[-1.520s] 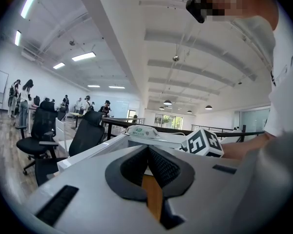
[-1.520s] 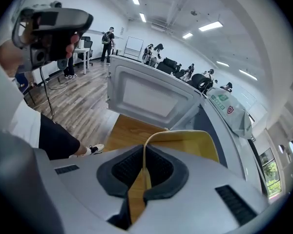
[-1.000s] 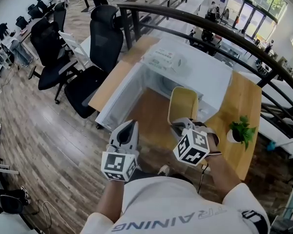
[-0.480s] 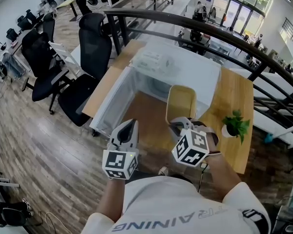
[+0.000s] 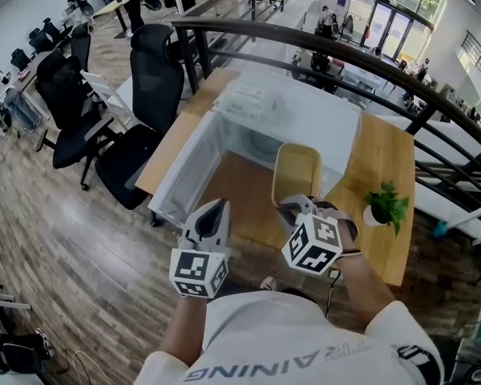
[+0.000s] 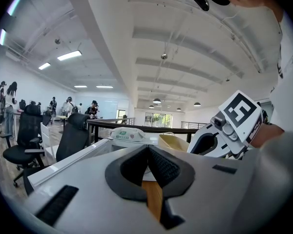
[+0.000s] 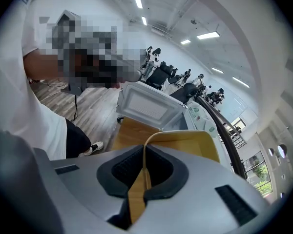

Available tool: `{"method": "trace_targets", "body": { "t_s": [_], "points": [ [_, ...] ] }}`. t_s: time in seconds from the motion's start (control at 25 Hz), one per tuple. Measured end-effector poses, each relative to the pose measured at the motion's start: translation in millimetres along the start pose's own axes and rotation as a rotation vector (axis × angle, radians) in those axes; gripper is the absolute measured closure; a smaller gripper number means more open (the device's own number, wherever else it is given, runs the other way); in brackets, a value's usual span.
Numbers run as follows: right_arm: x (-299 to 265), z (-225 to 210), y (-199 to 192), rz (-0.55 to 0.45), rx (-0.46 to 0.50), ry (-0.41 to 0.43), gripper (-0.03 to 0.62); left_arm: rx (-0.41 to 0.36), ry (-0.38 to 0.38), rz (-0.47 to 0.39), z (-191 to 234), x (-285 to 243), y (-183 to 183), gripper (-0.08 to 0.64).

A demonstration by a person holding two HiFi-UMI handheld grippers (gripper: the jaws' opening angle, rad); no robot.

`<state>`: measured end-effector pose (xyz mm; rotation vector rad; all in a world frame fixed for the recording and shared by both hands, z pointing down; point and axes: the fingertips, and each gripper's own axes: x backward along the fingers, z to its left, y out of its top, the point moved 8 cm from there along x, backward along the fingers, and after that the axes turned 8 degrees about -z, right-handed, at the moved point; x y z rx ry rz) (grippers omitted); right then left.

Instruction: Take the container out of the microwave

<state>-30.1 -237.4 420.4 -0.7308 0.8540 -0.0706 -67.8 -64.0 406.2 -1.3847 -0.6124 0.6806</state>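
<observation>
A yellow rectangular container (image 5: 298, 171) hangs over the wooden table (image 5: 389, 155), just in front of the white microwave (image 5: 313, 115). The microwave's door (image 5: 180, 171) stands swung open to the left. My right gripper (image 5: 293, 204) is shut on the container's near rim. In the right gripper view the thin yellow rim (image 7: 144, 152) runs between the two pads of the right gripper (image 7: 144, 165). My left gripper (image 5: 215, 208) is shut and holds nothing, level with the right one and left of the container. In the left gripper view the left gripper (image 6: 147, 149) points towards the microwave (image 6: 128, 135).
A small potted plant (image 5: 387, 205) stands on the table's right end. Black office chairs (image 5: 148, 79) stand left of the table, on the wooden floor. A dark railing (image 5: 321, 42) runs behind the microwave.
The head view has shifted a little. Both grippers and the container keep their places.
</observation>
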Motion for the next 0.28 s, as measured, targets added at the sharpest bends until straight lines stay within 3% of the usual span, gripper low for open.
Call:
{"method": "trace_targets", "body": {
  "t_s": [0.28],
  "points": [
    [-1.6, 2.4, -0.2, 0.003, -0.008, -0.003, 0.557, 0.005, -0.006, 0.003, -2.2, 5.0, 0.4, 0.529]
  ]
}}
